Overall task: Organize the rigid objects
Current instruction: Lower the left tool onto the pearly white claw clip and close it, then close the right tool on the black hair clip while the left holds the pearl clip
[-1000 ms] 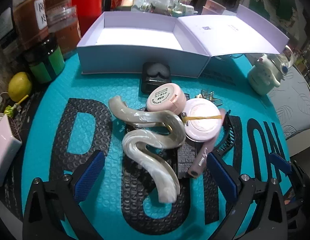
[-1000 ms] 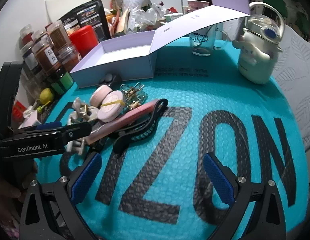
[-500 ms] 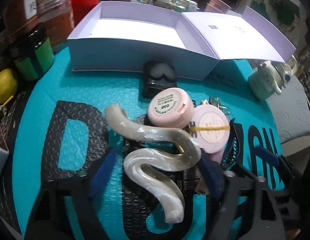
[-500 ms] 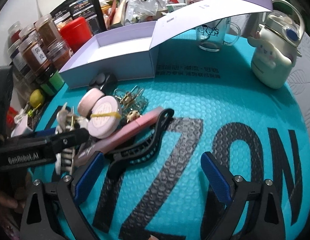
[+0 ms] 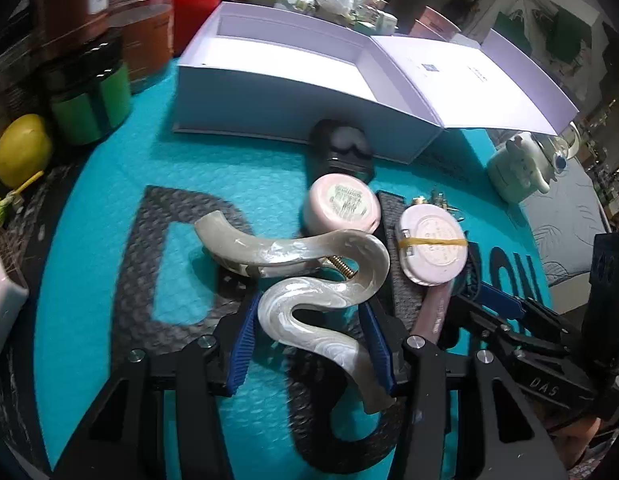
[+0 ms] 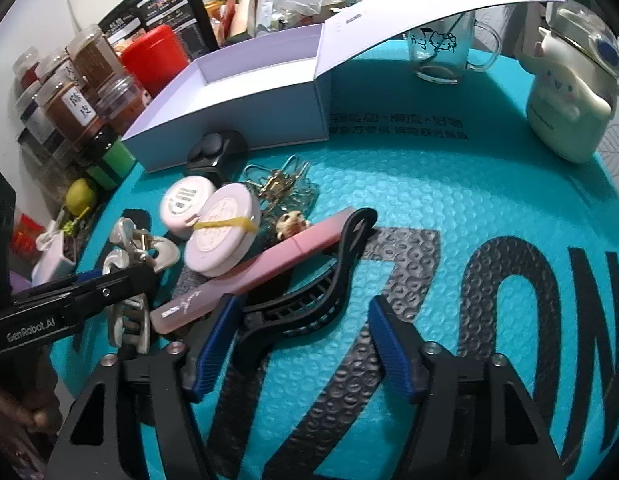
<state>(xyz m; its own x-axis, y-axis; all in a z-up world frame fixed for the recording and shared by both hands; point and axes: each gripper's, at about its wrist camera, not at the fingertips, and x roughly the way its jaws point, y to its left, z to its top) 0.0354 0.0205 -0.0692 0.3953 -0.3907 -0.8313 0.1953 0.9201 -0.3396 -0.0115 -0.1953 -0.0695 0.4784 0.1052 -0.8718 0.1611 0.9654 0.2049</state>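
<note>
On the teal bubble-textured mat (image 5: 109, 208), in the heap near its middle, your left gripper (image 5: 309, 332) has just been closing and its blue pads now press either side of the lower curve of the pearl-white S-shaped hair claw (image 5: 309, 280); your right gripper (image 6: 305, 344) has been narrowing too, but stands part-open around the near end of the black hair claw (image 6: 309, 300), the left pad at or near the plastic, the right one clear of it. The risks lie in the tangle — the pearl claw is glossy and curved, so a pinch on a bend could let it squirt or swivel out as you lift, and its upper arm lies right against the pink round compact (image 5: 341, 208), which may roll. On the right, the pink flat case (image 6: 253, 276) rests across the black claw, so raising the claw could tip it and nudge the banded white compact (image 6: 223, 236) and the paper clips (image 6: 281, 184) behind. Both grippers work side by side and may knock. The open lavender box (image 5: 301, 112) waits empty at the far edge, lid flapped right. Jars (image 6: 69, 96), a red canister (image 6: 157, 56) and a lemon (image 5: 21, 148) crowd the left edge; a cartoon-dog bottle (image 6: 569, 100) and glass mug (image 6: 441, 52) stand at the far right — a cluttered room beyond.
</note>
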